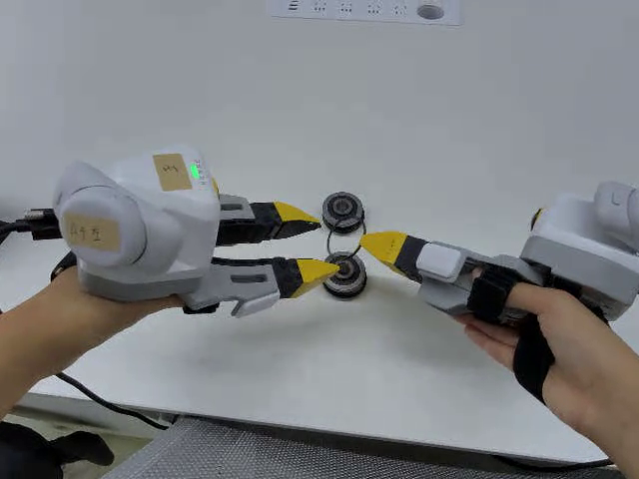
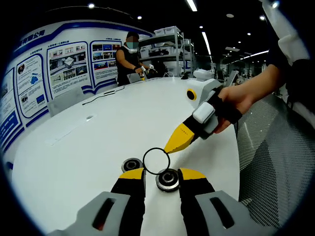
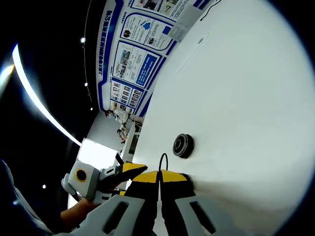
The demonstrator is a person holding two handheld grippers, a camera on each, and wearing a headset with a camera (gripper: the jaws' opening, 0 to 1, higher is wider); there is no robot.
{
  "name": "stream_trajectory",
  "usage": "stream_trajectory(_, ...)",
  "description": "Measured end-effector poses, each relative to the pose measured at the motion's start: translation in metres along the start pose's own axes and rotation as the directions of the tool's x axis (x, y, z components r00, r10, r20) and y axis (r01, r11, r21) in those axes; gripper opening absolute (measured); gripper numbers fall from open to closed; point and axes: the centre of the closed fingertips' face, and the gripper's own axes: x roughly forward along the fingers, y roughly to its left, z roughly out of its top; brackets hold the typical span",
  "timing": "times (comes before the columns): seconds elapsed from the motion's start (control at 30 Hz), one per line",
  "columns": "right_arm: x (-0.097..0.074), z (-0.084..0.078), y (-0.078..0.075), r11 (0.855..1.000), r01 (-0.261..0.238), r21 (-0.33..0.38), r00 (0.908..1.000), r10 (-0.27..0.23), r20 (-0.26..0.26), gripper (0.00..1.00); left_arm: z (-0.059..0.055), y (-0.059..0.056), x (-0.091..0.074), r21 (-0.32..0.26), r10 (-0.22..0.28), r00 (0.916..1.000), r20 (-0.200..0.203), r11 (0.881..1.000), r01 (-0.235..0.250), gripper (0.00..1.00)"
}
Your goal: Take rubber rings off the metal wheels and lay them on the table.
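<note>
On the white desk (image 1: 300, 389), about midway between the near and far edges, two metal wheels lie flat, one behind the other. The far wheel (image 1: 342, 212) and the near wheel (image 1: 345, 275) lie close together but apart. A thin black rubber ring (image 2: 156, 148) stands above the gap between them, off both wheels.

The right gripper (image 1: 377, 242) comes in from the desk's right side. Its yellow-tipped fingers are pressed together on the ring's rim, and in the right gripper view the ring rises edge-on from between the tips.

The left gripper (image 1: 312, 241) reaches in from the left with its fingers spread apart and holding nothing. In the left gripper view the near wheel lies between the two yellow tips. From the head view the lower fingertip (image 1: 318, 270) sits right against that wheel's side, though I cannot tell whether it touches. The upper one points at the far wheel from just beside it.

The two grippers face each other across the wheels, tips near together.

A white power strip (image 1: 364, 8) lies along the far edge, well apart from the work. A black cable (image 1: 100, 401) hangs below the near edge at the left. Far down the long desk another person (image 2: 129, 54) stands at work, with blue-and-white display boards (image 2: 51, 66) on the wall beside them.
</note>
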Motion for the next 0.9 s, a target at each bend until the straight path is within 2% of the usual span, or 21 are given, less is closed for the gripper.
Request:
stream_trajectory(0.17,-0.016,0.017,-0.019,0.998,0.061,0.013,0.9964,-0.061,0.059,0.02,0.005,0.003,0.001,-0.010,0.012,0.9998,0.018,1.000,-0.012,0.29)
stream_trajectory(0.33,-0.034,0.026,-0.045,0.988,0.154,0.019,0.9833,-0.155,0.095,0.02,0.008,0.004,0.004,-0.010,0.014,0.9997,0.022,1.000,-0.014,0.31)
stream_trajectory(0.37,-0.039,0.027,-0.054,0.981,0.196,0.000,0.9758,-0.195,0.098,0.02,0.008,0.005,0.004,-0.011,0.015,0.9996,0.022,1.000,-0.015,0.32)
stream_trajectory(0.53,-0.051,0.027,-0.067,0.964,0.263,-0.031,0.9607,-0.259,0.100,0.04,0.006,0.006,0.004,-0.018,0.018,0.9997,0.018,1.000,-0.018,0.34)
stream_trajectory(0.6,-0.053,0.026,-0.069,0.959,0.280,-0.046,0.9566,-0.274,0.098,0.04,0.005,0.006,0.005,-0.020,0.019,0.9997,0.016,1.000,-0.018,0.35)
stream_trajectory(0.77,-0.059,0.024,-0.077,0.934,0.342,-0.104,0.9382,-0.333,0.095,0.07,0.003,0.006,0.005,-0.028,0.020,0.9997,0.011,0.999,-0.019,0.36)
stream_trajectory(0.83,-0.062,0.026,-0.077,0.931,0.352,-0.094,0.9337,-0.343,0.103,0.08,0.003,0.005,0.005,-0.028,0.017,0.9998,0.012,0.999,-0.017,0.35)
stream_trajectory(0.9,-0.066,0.029,-0.081,0.912,0.385,-0.140,0.9212,-0.371,0.117,0.10,0.002,0.003,0.006,-0.025,0.015,0.9998,0.008,1.000,-0.015,0.35)
